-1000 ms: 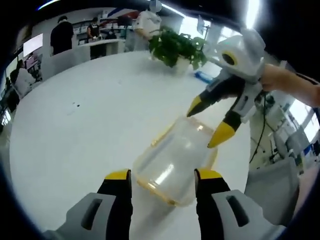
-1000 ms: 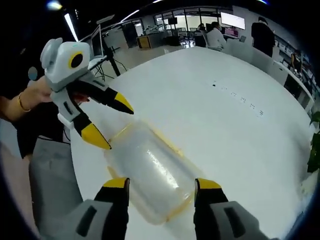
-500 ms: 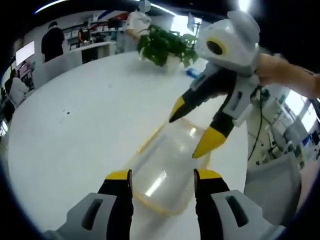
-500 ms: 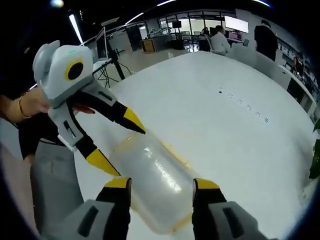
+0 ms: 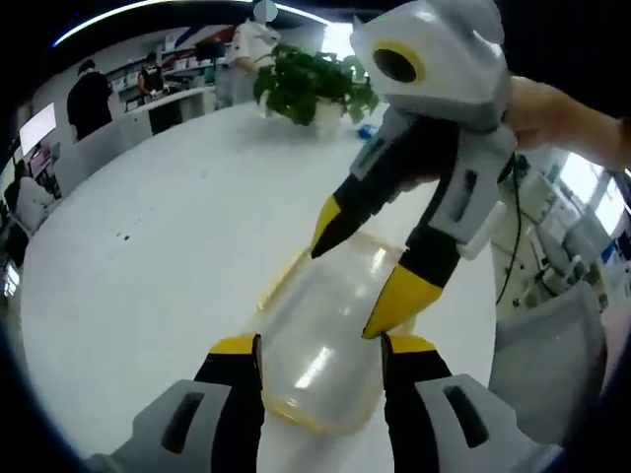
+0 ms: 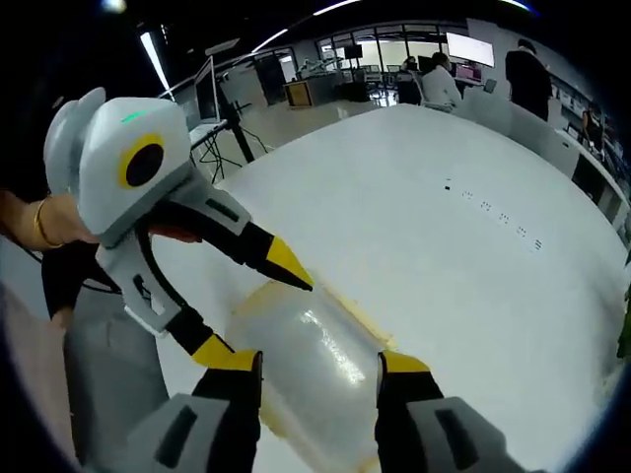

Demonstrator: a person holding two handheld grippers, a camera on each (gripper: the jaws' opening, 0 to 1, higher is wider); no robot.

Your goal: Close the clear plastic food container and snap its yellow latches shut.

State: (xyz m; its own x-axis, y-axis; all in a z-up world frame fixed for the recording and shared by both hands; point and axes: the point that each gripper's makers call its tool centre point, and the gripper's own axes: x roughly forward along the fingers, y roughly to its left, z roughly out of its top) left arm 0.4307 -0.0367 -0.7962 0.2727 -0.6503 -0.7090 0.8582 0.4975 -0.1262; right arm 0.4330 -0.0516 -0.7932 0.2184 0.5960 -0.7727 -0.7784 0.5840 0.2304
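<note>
The clear plastic container (image 5: 320, 340) with its yellow rim lies on the round white table (image 5: 148, 256). My left gripper (image 5: 322, 347) is open, its yellow tips on either side of the container's near end. My right gripper (image 5: 357, 276) comes in from the upper right, open, with its tips straddling the container's far half. In the right gripper view the container (image 6: 320, 340) lies between the tips of my open right gripper (image 6: 317, 363). My left gripper (image 6: 251, 305) reaches in from the left, open, over the container's other end. I cannot tell how the latches stand.
A potted plant (image 5: 311, 89) stands at the table's far edge. A person's hand (image 5: 557, 108) holds the right gripper. A grey chair (image 5: 542, 345) is beside the table edge. People sit at desks (image 6: 434, 79) beyond the table, and a stand (image 6: 222, 99) is on the floor.
The two grippers have drawn closer to each other over the container. Each now looms larger in the other's view. The container has stayed put on the table.
</note>
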